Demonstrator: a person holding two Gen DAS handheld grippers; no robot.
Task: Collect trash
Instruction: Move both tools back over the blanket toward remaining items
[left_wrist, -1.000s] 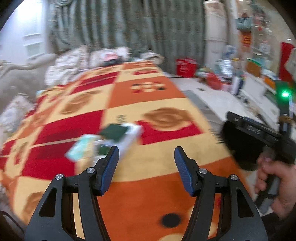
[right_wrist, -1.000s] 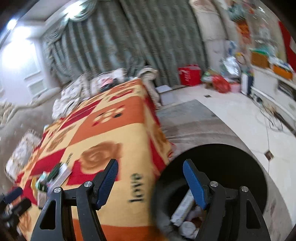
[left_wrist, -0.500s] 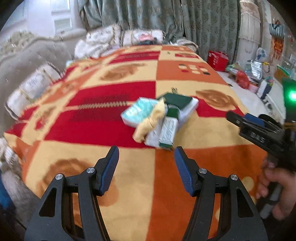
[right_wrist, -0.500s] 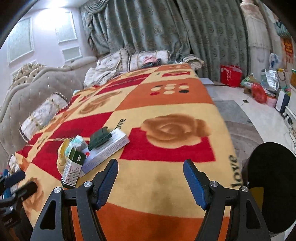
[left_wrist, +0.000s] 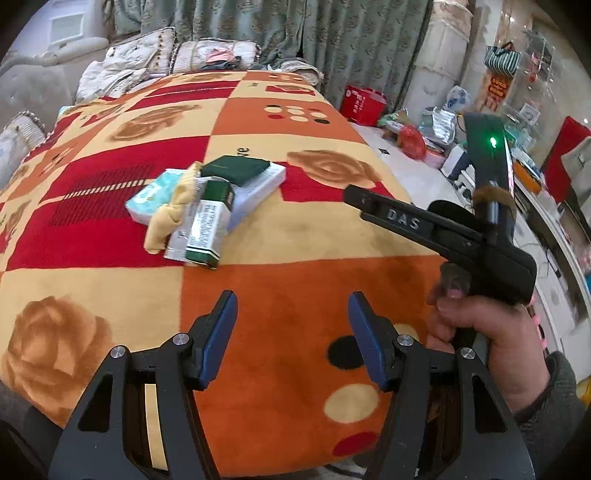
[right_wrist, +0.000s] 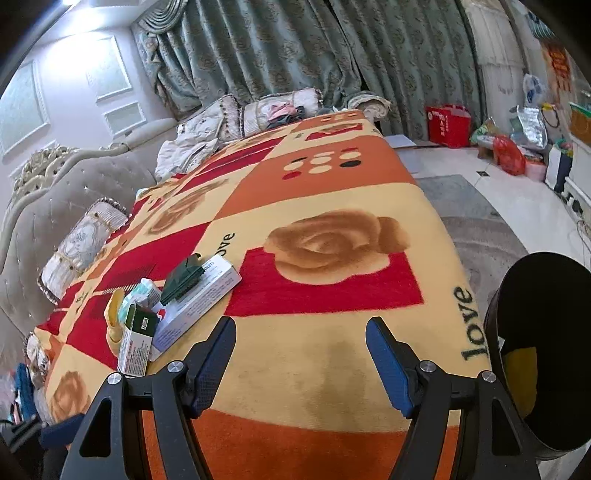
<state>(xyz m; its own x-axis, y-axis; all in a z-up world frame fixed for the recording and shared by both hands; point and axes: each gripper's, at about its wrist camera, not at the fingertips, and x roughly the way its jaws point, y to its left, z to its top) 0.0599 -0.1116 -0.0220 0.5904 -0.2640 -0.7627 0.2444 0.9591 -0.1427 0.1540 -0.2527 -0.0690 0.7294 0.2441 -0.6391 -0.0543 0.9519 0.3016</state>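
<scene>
Both the left gripper and right gripper hang with jaws apart and empty, having swung from the black bin back toward the trash pile on the blanket, probably for another pickup.

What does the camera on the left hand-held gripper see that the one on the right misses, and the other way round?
Only the left view shows the person's hand holding the right hand-held gripper.

Only the right view shows the black bin beside the bed and the padded headboard.

Both show the patterned blanket, the pile of trash on it, with a green and white box, a long white box and a tissue pack, plus the green curtains and the red bag.
</scene>
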